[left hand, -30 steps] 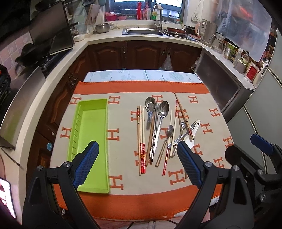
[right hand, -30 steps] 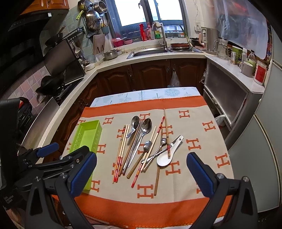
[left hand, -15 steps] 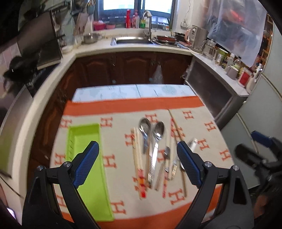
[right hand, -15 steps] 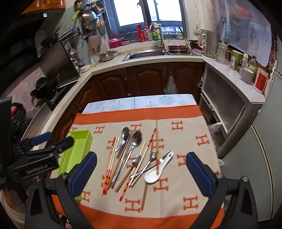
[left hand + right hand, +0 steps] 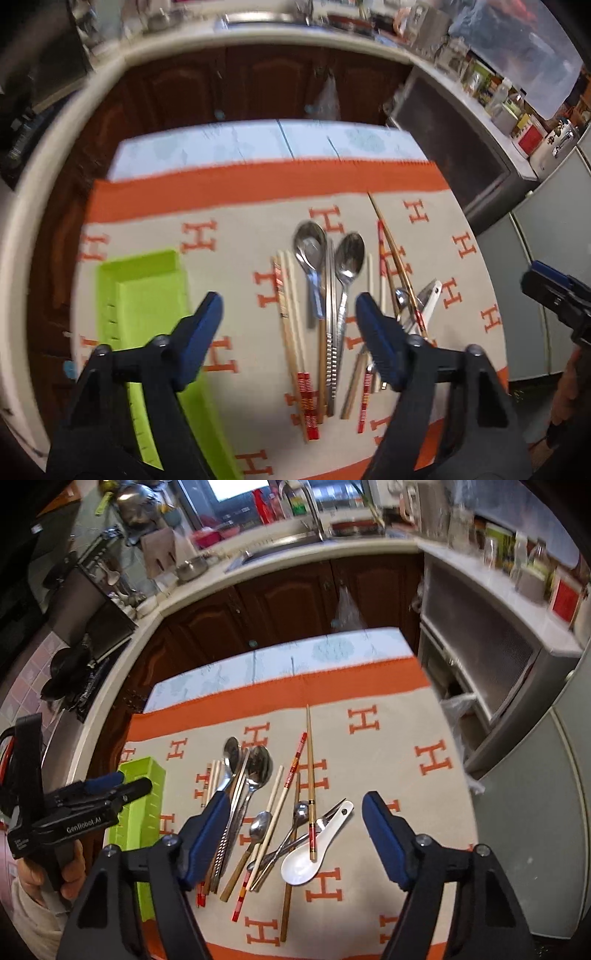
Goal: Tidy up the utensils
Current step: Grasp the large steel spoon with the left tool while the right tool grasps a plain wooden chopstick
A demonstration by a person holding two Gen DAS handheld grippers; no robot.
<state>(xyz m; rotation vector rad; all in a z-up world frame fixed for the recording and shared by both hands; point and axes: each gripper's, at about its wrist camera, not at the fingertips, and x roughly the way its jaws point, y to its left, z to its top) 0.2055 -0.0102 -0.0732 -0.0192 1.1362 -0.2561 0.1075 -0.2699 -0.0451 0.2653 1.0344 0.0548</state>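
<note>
Both tongs stand wide with nothing between their blue pads: the left gripper (image 5: 289, 314) hangs over the cloth between the green tray (image 5: 147, 295) and the heap of utensils, and the right gripper (image 5: 295, 814) hangs over the heap's right part. Only the right wrist view shows the white ceramic spoon (image 5: 314, 853) whole, with a brown chopstick (image 5: 311, 775) lying across its bowl and small metal spoons crossed beside it; in the left wrist view that spoon is mostly hidden behind the gripper's right finger. The left wrist view shows the tray's open hollow, which the right wrist view gives only as a side wall behind the left gripper and the hand (image 5: 48, 878) that holds it. Two large metal spoons (image 5: 328, 251) and red-banded chopsticks (image 5: 306, 402) lie on the orange-edged cloth (image 5: 236, 188), with dark cabinets (image 5: 303, 594) beyond.
</note>
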